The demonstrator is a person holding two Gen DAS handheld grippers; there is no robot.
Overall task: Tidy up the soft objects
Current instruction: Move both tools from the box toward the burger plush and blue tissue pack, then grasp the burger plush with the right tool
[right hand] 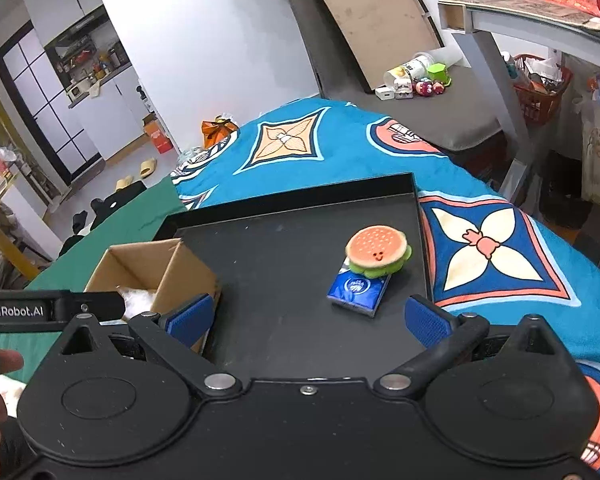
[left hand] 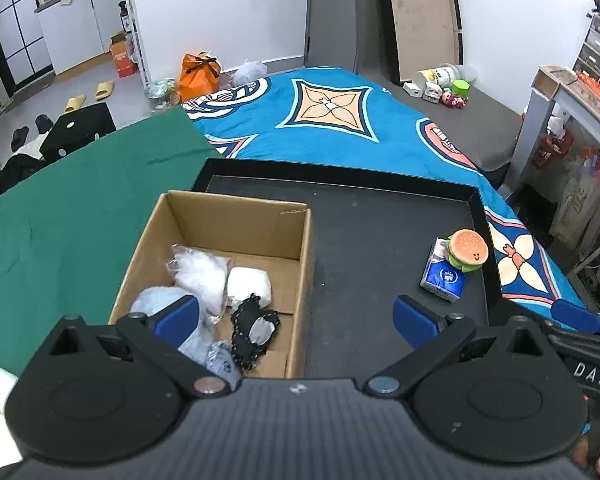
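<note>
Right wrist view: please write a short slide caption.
Open right gripper faces burger plush lying on tissue pack in black tray.

Arm of the left gripper [right hand: 52, 310], seen at the left edge of the right wrist view: "GenRobot.AI" in white letters.
Arm of the right gripper [left hand: 590, 374], seen at the right edge of the left wrist view: "DAS" in white letters, the rest cut off.
Blue tissue pack [right hand: 358, 290] near the tray's [right hand: 284, 280] right edge: round white emblem, its print too small to read.
</note>
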